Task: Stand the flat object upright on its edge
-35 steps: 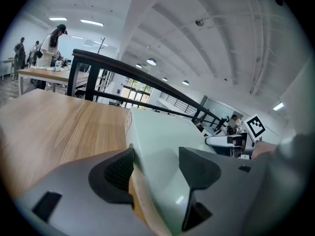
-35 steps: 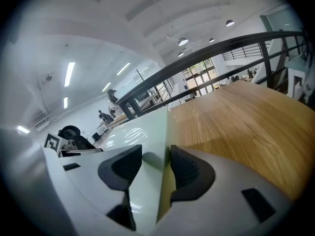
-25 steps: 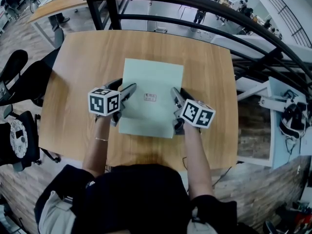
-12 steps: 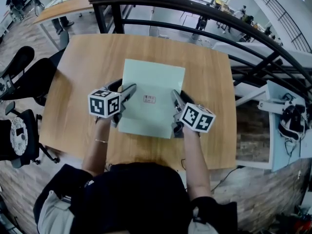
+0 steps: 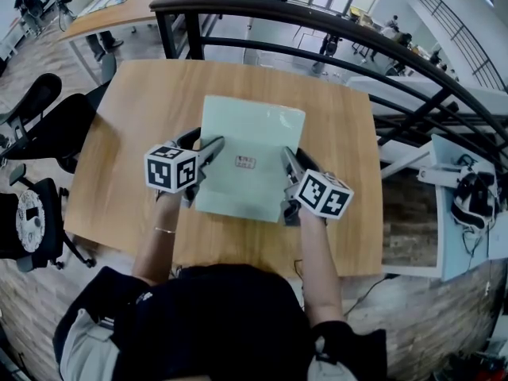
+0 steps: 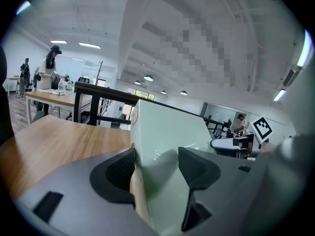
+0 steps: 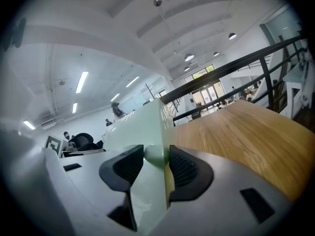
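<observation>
A pale green flat box (image 5: 250,145) with a small label on its top face lies over the middle of the wooden table (image 5: 135,117). My left gripper (image 5: 208,155) is shut on its left edge, my right gripper (image 5: 287,169) on its right edge. In the left gripper view the box (image 6: 167,127) fills the gap of the left gripper (image 6: 155,161), with both dark pads against it. From the right gripper view the box's edge (image 7: 138,127) is pinched in the right gripper (image 7: 156,163), wood grain showing beside it. How far the box is tilted off the table I cannot tell.
A black metal railing (image 5: 317,22) curves behind the table's far edge. Black office chairs (image 5: 40,125) stand to the left. At the right is a lower white desk (image 5: 468,213) with gear on it. Bare wood surrounds the box on all sides.
Both grippers keep their hold on the box's side edges. The box looks slightly larger, and a glare has appeared near its far right corner.
</observation>
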A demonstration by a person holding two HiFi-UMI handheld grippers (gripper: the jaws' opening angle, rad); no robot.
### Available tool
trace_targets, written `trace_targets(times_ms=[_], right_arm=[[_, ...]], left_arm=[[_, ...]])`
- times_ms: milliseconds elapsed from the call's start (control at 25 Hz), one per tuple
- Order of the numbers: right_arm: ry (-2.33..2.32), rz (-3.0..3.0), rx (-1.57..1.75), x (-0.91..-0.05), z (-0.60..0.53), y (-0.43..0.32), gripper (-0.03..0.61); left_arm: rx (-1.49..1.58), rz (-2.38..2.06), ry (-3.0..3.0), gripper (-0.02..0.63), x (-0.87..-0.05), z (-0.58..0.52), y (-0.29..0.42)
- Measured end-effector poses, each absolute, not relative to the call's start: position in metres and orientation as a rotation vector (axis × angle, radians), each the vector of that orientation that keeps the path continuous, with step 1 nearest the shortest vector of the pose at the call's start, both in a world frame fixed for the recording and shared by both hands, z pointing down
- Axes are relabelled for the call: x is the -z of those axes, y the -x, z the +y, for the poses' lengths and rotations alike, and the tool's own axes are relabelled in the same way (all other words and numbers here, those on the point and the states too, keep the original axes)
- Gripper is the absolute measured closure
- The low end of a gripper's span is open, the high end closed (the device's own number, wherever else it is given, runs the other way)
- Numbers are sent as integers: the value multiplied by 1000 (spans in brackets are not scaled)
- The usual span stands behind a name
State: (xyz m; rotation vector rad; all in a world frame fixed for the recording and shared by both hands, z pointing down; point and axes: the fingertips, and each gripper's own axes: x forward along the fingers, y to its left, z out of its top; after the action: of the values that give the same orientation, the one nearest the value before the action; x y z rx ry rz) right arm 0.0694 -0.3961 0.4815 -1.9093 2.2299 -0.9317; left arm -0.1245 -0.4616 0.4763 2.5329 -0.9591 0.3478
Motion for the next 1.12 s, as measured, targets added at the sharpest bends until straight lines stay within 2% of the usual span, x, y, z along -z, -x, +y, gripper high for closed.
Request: trace_targets(times_ms=[1120], right_arm=[[1961,2263,738,-445,-458,-94,413]], left_arm=[[-222,-1003,-2633,328,-435,-527,96]])
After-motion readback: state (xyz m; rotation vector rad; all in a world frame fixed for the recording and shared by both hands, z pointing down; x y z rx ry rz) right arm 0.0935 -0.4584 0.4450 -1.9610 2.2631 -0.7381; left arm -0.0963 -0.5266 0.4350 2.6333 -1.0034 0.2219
